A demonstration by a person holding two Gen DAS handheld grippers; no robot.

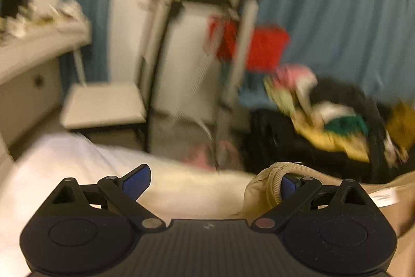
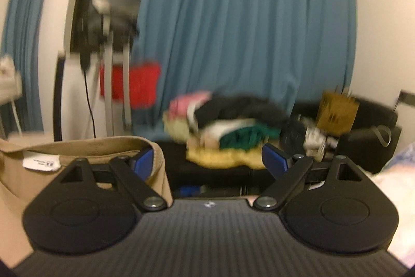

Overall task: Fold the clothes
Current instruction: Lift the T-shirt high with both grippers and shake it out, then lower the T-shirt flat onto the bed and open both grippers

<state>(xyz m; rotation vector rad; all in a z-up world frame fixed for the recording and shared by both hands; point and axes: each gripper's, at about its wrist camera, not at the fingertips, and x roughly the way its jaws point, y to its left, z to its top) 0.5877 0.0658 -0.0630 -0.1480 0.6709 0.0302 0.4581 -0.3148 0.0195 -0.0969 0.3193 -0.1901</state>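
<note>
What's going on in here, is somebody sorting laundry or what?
A person is working a tan garment with two handheld grippers. Both the left gripper and the right gripper are open, each with one blue finger hooked inside the garment's ribbed edge, stretching it between them. A pile of mixed clothes waits beyond. The frames are blurred, so folding looks barely begun.

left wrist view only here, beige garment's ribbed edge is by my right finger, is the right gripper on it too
Observer: The right gripper is open; the beige garment drapes over one finger only.
Operator: any label visible there
Observer: Yes, a white tag sits inside the neckline.
Operator: what's ahead of that gripper
Observer: A pile of mixed clothes before the blue curtain.
</note>
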